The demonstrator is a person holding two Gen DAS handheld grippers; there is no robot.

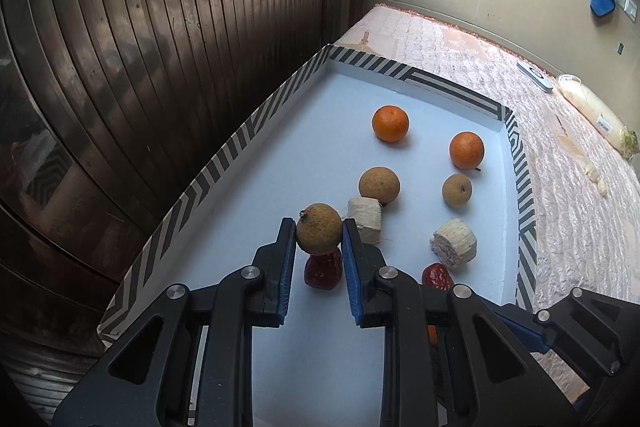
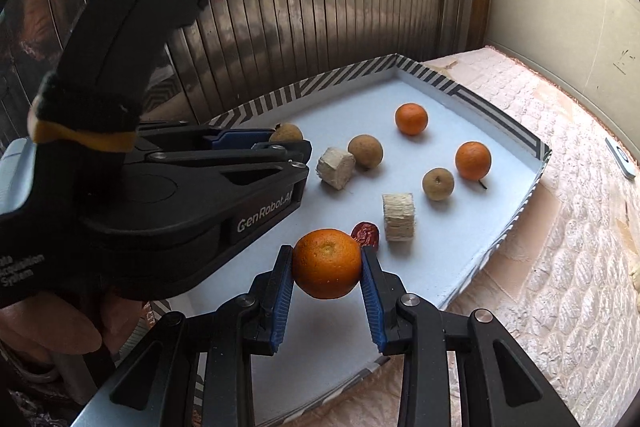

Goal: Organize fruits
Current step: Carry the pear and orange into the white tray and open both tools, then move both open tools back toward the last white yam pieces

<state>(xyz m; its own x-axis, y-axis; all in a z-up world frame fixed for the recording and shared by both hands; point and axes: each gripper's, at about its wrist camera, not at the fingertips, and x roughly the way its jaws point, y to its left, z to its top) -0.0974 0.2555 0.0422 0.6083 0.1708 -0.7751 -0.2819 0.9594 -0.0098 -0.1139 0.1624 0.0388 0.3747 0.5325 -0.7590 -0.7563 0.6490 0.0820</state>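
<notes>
Fruits scattered across white tray (image 1: 400, 83) — brown longan (image 1: 319, 234) clenched in left gripper (image 1: 319, 239) above red date (image 1: 322, 271), orange (image 2: 327, 263) clamped in right gripper (image 2: 327, 265) over tray's near edge.

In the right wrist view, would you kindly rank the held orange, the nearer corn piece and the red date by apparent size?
1. Held orange, though nearness to the camera inflates it.
2. Corn piece.
3. Red date, partly hidden.

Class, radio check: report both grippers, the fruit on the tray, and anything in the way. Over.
Left gripper shut on brown fruit. Right gripper shut on orange. Both over white tray. Red date lies under left load. Over.
</notes>
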